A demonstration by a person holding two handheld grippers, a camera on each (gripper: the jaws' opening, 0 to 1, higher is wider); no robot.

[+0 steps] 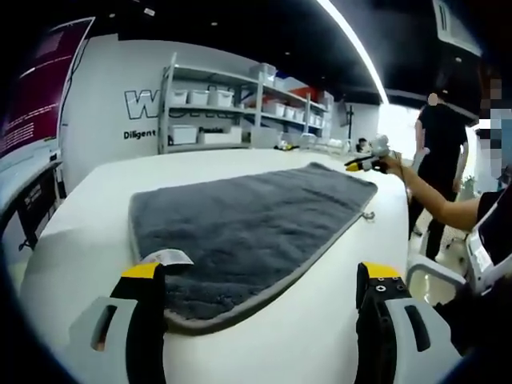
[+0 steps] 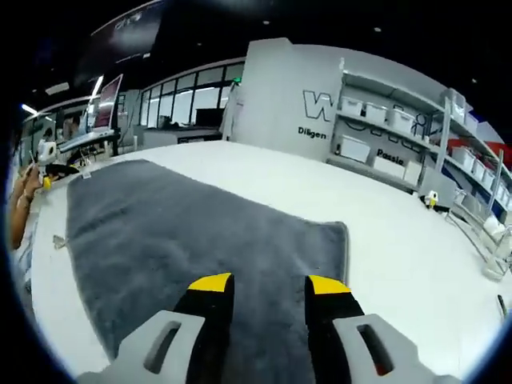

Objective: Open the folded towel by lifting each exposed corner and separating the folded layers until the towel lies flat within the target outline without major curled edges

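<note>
My left fingers (image 1: 260, 276) and right fingers (image 2: 270, 288) are spread and holding nothing above the flat gray towel (image 1: 248, 224), so next I smooth its edges.

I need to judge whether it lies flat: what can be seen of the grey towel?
The towel is dark grey, plush and fuzzy-looking, with a lighter grey sewn border and a small white tag at one corner. It lies spread open and mostly flat on the white table, with no curled edges apparent. In the left gripper view, the left claw has one jaw over the tagged corner; in the right gripper view, the right claw hovers above the cloth.
</note>
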